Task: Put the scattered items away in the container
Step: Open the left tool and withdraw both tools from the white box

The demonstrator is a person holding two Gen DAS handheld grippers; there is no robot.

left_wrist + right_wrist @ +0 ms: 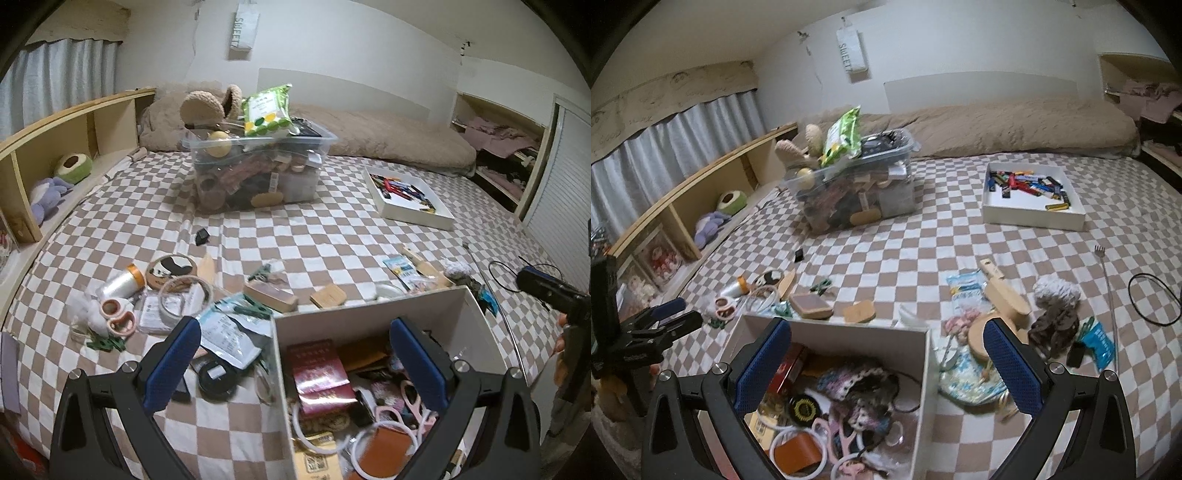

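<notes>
**Both grippers empty over the box, loose clutter on either side**

From the left wrist camera I see my left gripper (295,365) with its blue fingers spread wide and holding nothing. They straddle the left wall of the white cardboard box (369,306), which sits on the checkered bedspread (314,236) and is already partly filled: a red booklet (319,373), pink scissors, white rings, a brown leather piece. The nearest loose things lie to the left of that wall and just ahead of my left finger: a printed foil pouch (225,334) and a black round tin (216,376), almost touching the finger's inner side. Further forward and left are orange-handled scissors (118,315), a clear tape ring (184,295) and a wooden-backed brush (271,293), whose long axis runs left to right across my line of approach.

From the right wrist camera my right gripper (888,367) is likewise wide open and empty, its left finger above the box interior and its right finger past the box's right wall. The second scatter lies right of the box: a round wooden lid (979,338) just beside the right finger, a floral pouch (967,380) touching the box wall, a wooden brush (1006,295) and a grey yarn pom (1056,291) beyond.

I judge the left hand nearer the pouch-and-tin pile, the right hand nearer the wooden lid; each piece would then travel inward toward the box.
</notes>
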